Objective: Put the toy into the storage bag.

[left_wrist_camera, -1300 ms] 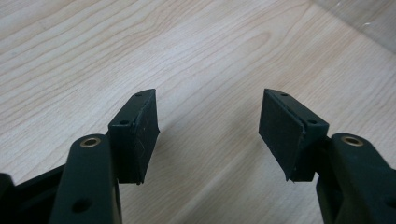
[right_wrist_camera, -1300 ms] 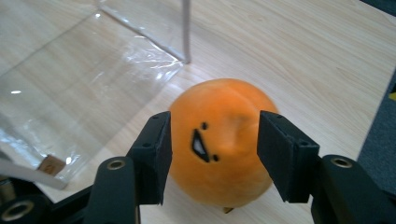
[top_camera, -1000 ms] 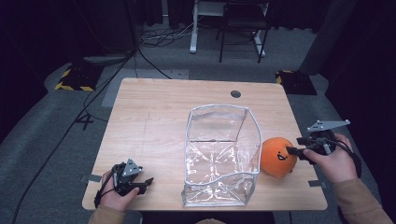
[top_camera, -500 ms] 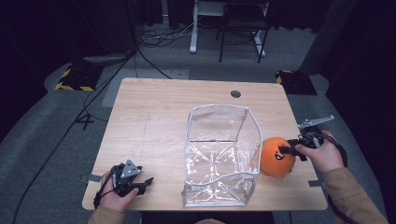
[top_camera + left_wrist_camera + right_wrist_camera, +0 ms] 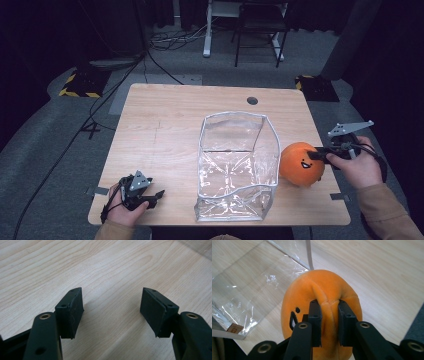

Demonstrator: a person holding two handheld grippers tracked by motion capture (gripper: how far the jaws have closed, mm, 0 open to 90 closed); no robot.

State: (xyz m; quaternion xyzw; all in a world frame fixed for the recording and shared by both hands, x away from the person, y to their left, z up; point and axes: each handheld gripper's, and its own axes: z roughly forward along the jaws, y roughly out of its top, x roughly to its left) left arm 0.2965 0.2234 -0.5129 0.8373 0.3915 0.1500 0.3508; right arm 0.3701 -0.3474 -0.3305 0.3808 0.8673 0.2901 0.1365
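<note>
High view: right tool [image 5: 316, 153], pinching the orange plush [image 5: 300, 163], has shifted slightly; left tool [image 5: 156, 195] stays spread.

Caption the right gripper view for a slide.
Right gripper pinching a fold of the round orange plush toy beside the clear plastic bag on the wooden table.

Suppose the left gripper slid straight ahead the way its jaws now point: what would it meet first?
Probably the clear bag. In the high view the left gripper lies low at the table's near edge, jaws open toward the bag's lower side, bare wood between. Depth is uncertain; it might pass just in front.
</note>
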